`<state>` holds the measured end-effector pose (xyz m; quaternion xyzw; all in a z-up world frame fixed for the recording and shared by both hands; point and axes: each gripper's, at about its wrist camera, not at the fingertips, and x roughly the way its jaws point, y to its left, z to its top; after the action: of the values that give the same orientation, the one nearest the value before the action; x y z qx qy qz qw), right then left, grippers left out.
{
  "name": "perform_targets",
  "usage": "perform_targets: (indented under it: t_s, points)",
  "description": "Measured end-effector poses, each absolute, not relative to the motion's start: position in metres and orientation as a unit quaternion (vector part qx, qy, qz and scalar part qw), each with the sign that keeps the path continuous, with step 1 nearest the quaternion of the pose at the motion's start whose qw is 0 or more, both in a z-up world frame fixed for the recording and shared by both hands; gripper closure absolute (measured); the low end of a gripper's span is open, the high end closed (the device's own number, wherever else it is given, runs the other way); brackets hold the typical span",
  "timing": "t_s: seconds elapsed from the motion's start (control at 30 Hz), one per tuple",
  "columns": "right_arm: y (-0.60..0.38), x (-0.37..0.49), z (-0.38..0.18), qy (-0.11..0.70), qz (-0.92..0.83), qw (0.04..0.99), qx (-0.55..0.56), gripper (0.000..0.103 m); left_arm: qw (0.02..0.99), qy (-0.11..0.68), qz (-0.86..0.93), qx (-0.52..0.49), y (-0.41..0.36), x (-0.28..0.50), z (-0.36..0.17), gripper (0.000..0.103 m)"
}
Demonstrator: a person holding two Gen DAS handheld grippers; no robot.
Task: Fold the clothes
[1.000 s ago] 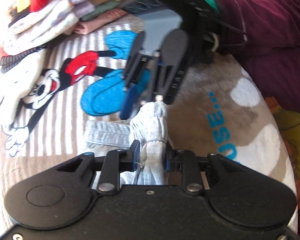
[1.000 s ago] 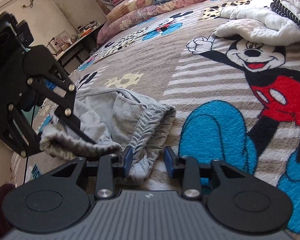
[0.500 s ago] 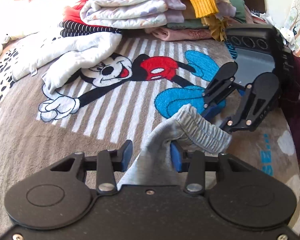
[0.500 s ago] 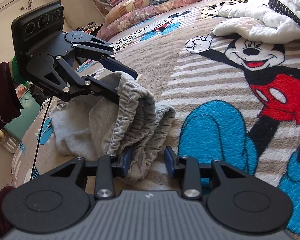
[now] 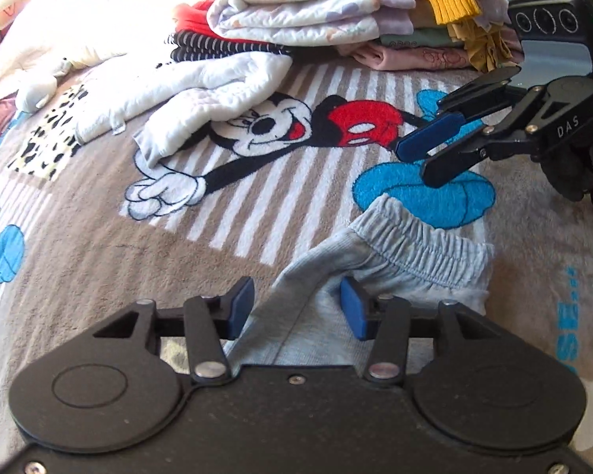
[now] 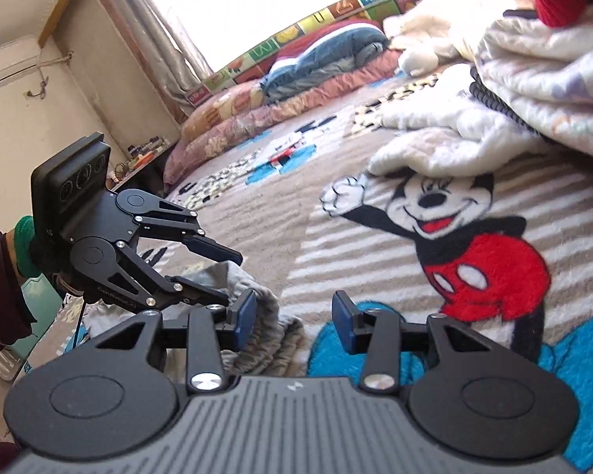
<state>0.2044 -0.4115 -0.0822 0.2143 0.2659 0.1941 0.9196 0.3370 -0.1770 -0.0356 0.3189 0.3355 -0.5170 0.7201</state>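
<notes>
Grey knit, bunched: shorts (image 5: 379,272) on the bed (image 5: 99,245), just below the blue shoe of the mouse print (image 5: 296,130), elastic waistband uppermost and gathered. Left gripper (image 5: 296,308) with fingers spread, cloth lying loose between them, not pinched. Right gripper (image 6: 292,320) also spread wide, empty, hanging above the waistband. Judged partway: doubled over but lumpy, not yet a flat neat fold; smoothing and squaring left. Soft, limp, likely to slump. Beyond the mouse print, a white garment (image 5: 217,91), then a pile (image 5: 304,12) of folded clothes.
</notes>
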Motion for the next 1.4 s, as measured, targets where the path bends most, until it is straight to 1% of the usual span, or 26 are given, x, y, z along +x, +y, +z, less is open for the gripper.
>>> perform_targets:
  t_s: [0.07, 0.1, 0.13, 0.2, 0.27, 0.3, 0.37, 0.47, 0.5, 0.57, 0.67, 0.77, 0.83, 0.87, 0.93, 1.0, 1.03, 1.07, 1.1, 1.13, 1.27, 1.33, 1.4]
  points:
    - [-0.393, 0.207, -0.076, 0.237, 0.200, 0.932, 0.186, 0.066, 0.749, 0.309, -0.499, 0.308, -0.158, 0.323, -0.024, 0.056]
    - [-0.383, 0.209, -0.072, 0.223, 0.203, 0.938, 0.171, 0.073, 0.765, 0.299, -0.481, 0.306, -0.145, 0.314, -0.020, 0.056]
    - [-0.374, 0.212, -0.071, 0.215, 0.205, 0.941, 0.159, 0.073, 0.781, 0.289, -0.462, 0.305, -0.133, 0.305, -0.017, 0.056]
    - [-0.363, 0.231, -0.084, 0.260, 0.198, 0.932, 0.154, 0.073, 0.812, 0.268, -0.424, 0.300, -0.107, 0.287, -0.010, 0.056]
    - [-0.357, 0.251, -0.103, 0.317, 0.170, 0.921, 0.149, 0.072, 0.834, 0.266, -0.380, 0.298, -0.078, 0.261, -0.009, 0.056]
    - [-0.361, 0.254, -0.107, 0.323, 0.161, 0.918, 0.161, 0.069, 0.845, 0.265, -0.358, 0.296, -0.064, 0.249, -0.008, 0.056]
    - [-0.371, 0.255, -0.105, 0.332, 0.165, 0.909, 0.190, 0.068, 0.864, 0.267, -0.314, 0.289, -0.036, 0.224, -0.009, 0.056]
    - [-0.374, 0.249, -0.104, 0.326, 0.171, 0.910, 0.189, 0.054, 0.893, 0.282, -0.252, 0.243, 0.001, 0.203, -0.013, 0.053]
    - [-0.377, 0.248, -0.106, 0.328, 0.168, 0.908, 0.200, 0.048, 0.906, 0.288, -0.228, 0.212, 0.015, 0.201, -0.015, 0.053]
    - [-0.383, 0.245, -0.111, 0.331, 0.163, 0.902, 0.223, 0.048, 0.924, 0.295, -0.185, 0.160, 0.038, 0.200, -0.020, 0.051]
    - [-0.397, 0.236, -0.114, 0.321, 0.157, 0.894, 0.272, 0.045, 0.946, 0.300, -0.102, 0.060, 0.078, 0.209, -0.027, 0.046]
    - [-0.409, 0.223, -0.116, 0.315, 0.142, 0.884, 0.315, 0.043, 0.947, 0.301, -0.030, -0.106, 0.132, 0.212, -0.040, 0.043]
    - [-0.415, 0.215, -0.117, 0.314, 0.131, 0.877, 0.339, 0.039, 0.934, 0.292, -0.018, -0.205, 0.162, 0.205, -0.049, 0.042]
    - [-0.417, 0.212, -0.117, 0.319, 0.120, 0.868, 0.361, 0.038, 0.922, 0.288, -0.025, -0.256, 0.175, 0.201, -0.057, 0.039]
    - [-0.421, 0.202, -0.121, 0.334, 0.093, 0.835, 0.428, 0.038, 0.894, 0.298, -0.043, -0.332, 0.195, 0.199, -0.069, 0.037]
    - [-0.416, 0.184, -0.124, 0.337, 0.089, 0.808, 0.476, 0.035, 0.878, 0.301, -0.051, -0.369, 0.206, 0.203, -0.076, 0.037]
    - [-0.410, 0.173, -0.124, 0.340, 0.092, 0.795, 0.494, 0.029, 0.870, 0.302, -0.057, -0.387, 0.212, 0.206, -0.078, 0.037]
    - [-0.402, 0.164, -0.124, 0.342, 0.095, 0.786, 0.506, 0.025, 0.862, 0.302, -0.055, -0.404, 0.215, 0.211, -0.080, 0.037]
    - [-0.394, 0.156, -0.124, 0.341, 0.097, 0.780, 0.515, 0.018, 0.853, 0.302, -0.053, -0.421, 0.217, 0.217, -0.083, 0.037]
    - [-0.386, 0.152, -0.124, 0.341, 0.098, 0.777, 0.520, 0.014, 0.852, 0.305, -0.040, -0.423, 0.219, 0.221, -0.084, 0.037]
    - [-0.356, 0.154, -0.124, 0.327, 0.060, 0.790, 0.515, 0.012, 0.823, 0.301, -0.010, -0.482, 0.228, 0.231, -0.099, 0.037]
    - [-0.351, 0.162, -0.125, 0.309, 0.037, 0.792, 0.525, 0.008, 0.820, 0.293, -0.001, -0.492, 0.228, 0.233, -0.102, 0.037]
    - [-0.348, 0.169, -0.126, 0.299, 0.016, 0.794, 0.529, 0.007, 0.818, 0.283, 0.004, -0.500, 0.228, 0.236, -0.102, 0.037]
